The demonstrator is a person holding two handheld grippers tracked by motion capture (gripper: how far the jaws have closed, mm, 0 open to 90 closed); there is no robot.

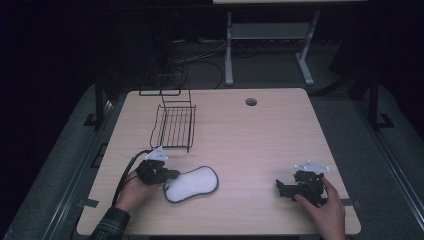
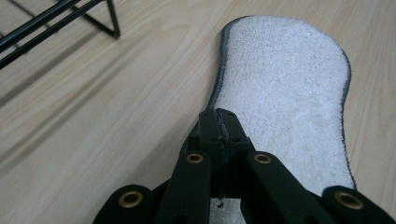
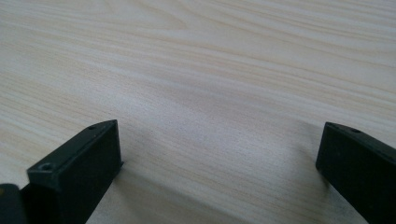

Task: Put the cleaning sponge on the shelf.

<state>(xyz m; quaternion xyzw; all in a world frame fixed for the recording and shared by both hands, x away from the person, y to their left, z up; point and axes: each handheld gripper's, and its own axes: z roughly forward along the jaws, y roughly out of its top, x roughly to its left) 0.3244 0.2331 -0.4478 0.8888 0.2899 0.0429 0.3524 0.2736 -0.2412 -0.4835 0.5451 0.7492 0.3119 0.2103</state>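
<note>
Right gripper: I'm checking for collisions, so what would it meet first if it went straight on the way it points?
Probably nothing: the right gripper, jaws open, faces bare table in its own view. From above it points left, and the white pad lies far off.

Your left gripper [image 1: 172, 175] sits at the lower left of the high view, held in your left hand [image 1: 134, 189], jaws pressed together with the tips pointing right. Your right gripper [image 1: 281, 187] sits at the lower right, gripped by your right hand [image 1: 325, 210], jaws spread wide and pointing left.
</note>
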